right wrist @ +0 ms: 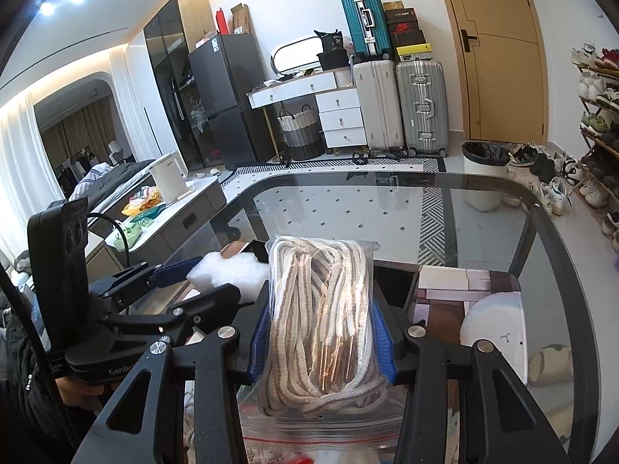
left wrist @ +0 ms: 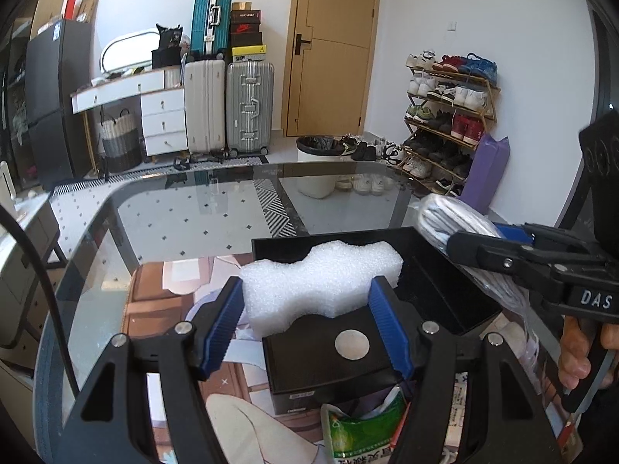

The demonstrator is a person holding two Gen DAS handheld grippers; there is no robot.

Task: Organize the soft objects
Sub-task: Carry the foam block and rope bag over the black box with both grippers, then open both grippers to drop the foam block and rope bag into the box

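- The left gripper (left wrist: 305,309) pinches a white foam block (left wrist: 321,276) between its blue pads (left wrist: 226,323), one pad on each end of the block.
- The foam block sticks out ahead of the fingertips, raised over the near edge of an open black box (left wrist: 445,290).
- Just below the left gripper's fingers sits a black lid (left wrist: 321,363) with a round silver disc on top.
- Nearer still, under the left gripper, lies a green printed packet (left wrist: 359,433).
- To the left gripper's right, the right gripper (left wrist: 464,245) reaches in from the side, and a hand (left wrist: 580,355) grips its handle.
- The right gripper (right wrist: 323,336) is pressed narrowly on a clear plastic bag of striped shoelaces (right wrist: 321,309), its blue pads squeezing the bag's sides.
- The bag stands upright between the fingers, its top rising ahead of the fingertips and its zip seal hanging down towards the camera.
- Metal-tipped lace ends show through the plastic between the pads.
- To the right gripper's left, the left gripper (right wrist: 216,274) carries the foam block (right wrist: 228,268), which lies close beside the bag.
- Everything is over a glass table (right wrist: 503,208) with an illustrated mat (right wrist: 464,294) on it, ahead and to the right of the right gripper.
- On that mat, to the right gripper's right, rests a white round soft thing (right wrist: 495,328) with a small face mark.
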